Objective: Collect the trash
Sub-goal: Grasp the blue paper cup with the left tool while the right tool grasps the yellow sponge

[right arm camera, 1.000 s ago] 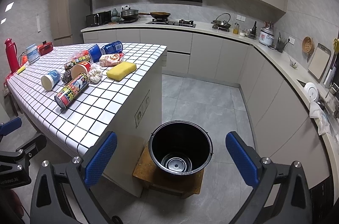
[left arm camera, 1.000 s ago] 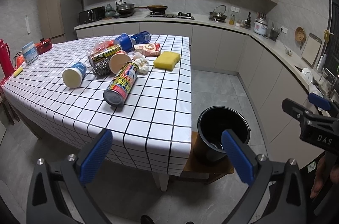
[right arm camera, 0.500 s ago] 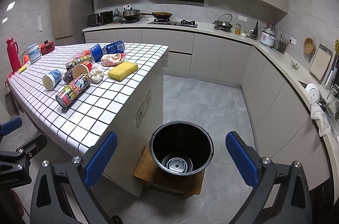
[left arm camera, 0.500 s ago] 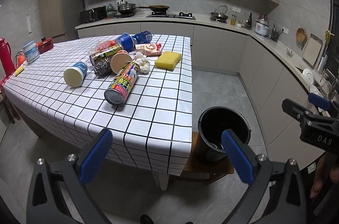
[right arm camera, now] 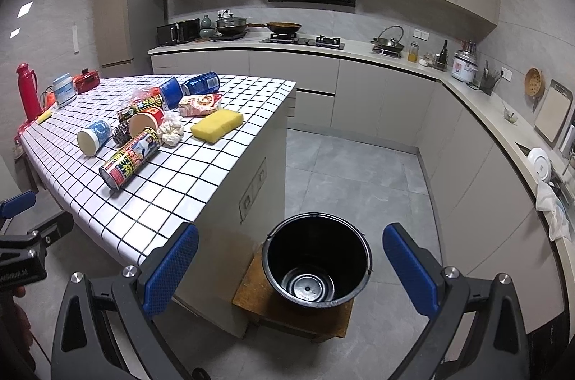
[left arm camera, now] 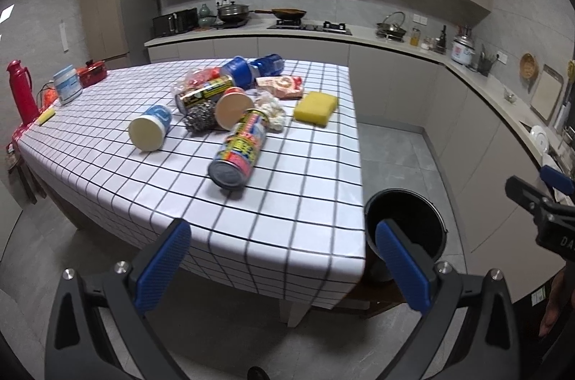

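The colourful printed cylindrical can (left arm camera: 240,150), lying on its side among the litter on the white checked tablecloth (left arm camera: 287,221) with its long axis toward the near edge, is faced by the released left gripper (left arm camera: 284,266), while the right gripper (right arm camera: 291,270), also released, is held over the empty black bucket (right arm camera: 316,263).

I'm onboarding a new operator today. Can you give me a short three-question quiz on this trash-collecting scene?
1. True or false: the black bucket already holds trash.
2. Which item lies closest to the table edge nearest the grippers: A) yellow sponge, B) colourful can, C) steel scourer?
3. Fill in: the left gripper and right gripper are both ____.

Key: 1 false, it is empty; 2 B; 3 open, holding nothing.
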`<state>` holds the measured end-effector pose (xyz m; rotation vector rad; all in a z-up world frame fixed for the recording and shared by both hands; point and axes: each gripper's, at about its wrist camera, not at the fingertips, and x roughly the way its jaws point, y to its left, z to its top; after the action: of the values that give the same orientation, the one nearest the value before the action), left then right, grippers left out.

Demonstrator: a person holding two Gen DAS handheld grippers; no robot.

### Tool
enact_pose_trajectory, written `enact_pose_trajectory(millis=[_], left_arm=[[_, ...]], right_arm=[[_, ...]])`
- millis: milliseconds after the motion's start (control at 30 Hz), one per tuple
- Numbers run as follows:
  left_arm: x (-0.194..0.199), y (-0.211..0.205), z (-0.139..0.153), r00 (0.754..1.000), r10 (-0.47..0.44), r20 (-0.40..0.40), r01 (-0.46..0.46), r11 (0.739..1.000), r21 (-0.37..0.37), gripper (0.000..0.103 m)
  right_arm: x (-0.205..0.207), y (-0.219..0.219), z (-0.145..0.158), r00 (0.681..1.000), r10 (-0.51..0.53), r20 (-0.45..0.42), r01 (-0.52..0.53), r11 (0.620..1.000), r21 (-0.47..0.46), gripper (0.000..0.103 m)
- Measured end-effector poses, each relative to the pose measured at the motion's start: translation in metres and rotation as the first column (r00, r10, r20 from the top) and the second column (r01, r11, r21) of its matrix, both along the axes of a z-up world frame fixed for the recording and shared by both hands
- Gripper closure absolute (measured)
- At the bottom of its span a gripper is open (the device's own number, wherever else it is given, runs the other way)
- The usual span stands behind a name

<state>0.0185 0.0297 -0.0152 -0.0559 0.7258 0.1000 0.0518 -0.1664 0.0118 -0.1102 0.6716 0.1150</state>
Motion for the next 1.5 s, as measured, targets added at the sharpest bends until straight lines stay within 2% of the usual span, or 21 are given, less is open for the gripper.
enact_pose_trajectory(millis=[267,467,533,667,833,1033,1167,1267,1400,1500], left_arm=[[0.012,0.036,-0.004,0.997,0.071,0.0,-0.071,0.997,0.024,0.0],[0.026,0.08,-0.012,0.992,0.128,-0.02,-0.128,0.991,-0.025,0.0],[0.031,0.097,-0.014,0.989,0.149,-0.018,-0.15,0.989,-0.019,0.0],[0.047,0.123,-0.022,0.99,0.139,-0.03,-0.14,0.99,-0.023,0.0],[0.087,0.163,-0.027,0.988,0.154,-0.021,-0.155,0.988,-0.018,0.0],[0.145,0.207,-0.038,0.983,0.181,-0.022,-0.181,0.984,0.001,0.001],[0.183,0.233,-0.053,0.982,0.181,-0.057,-0.183,0.983,-0.017,0.006],[0.199,0.243,-0.06,0.982,0.169,-0.081,-0.172,0.985,-0.027,0.009],[0.214,0.251,-0.067,0.985,0.149,-0.092,-0.153,0.987,-0.039,0.013],[0.225,0.256,-0.072,0.985,0.133,-0.112,-0.139,0.989,-0.05,0.017]], right_arm=[[0.025,0.025,0.0,0.999,0.036,-0.005,-0.036,0.999,0.017,0.0],[0.051,0.06,-0.004,0.998,0.065,-0.015,-0.064,0.997,0.05,0.0],[0.063,0.074,-0.005,0.998,0.065,-0.011,-0.065,0.997,0.051,0.0],[0.091,0.098,-0.01,0.998,0.05,-0.023,-0.049,0.997,0.066,0.0],[0.127,0.126,-0.018,0.999,0.027,-0.044,-0.024,0.997,0.069,0.0],[0.189,0.15,-0.035,0.995,-0.028,-0.094,0.037,0.994,0.101,0.0],[0.234,0.162,-0.048,0.988,-0.07,-0.135,0.084,0.991,0.104,0.008],[0.266,0.169,-0.061,0.981,-0.091,-0.172,0.112,0.987,0.115,0.013],[0.299,0.182,-0.076,0.972,-0.104,-0.211,0.13,0.985,0.115,0.013],[0.321,0.192,-0.094,0.958,-0.124,-0.258,0.15,0.985,0.081,0.013]])
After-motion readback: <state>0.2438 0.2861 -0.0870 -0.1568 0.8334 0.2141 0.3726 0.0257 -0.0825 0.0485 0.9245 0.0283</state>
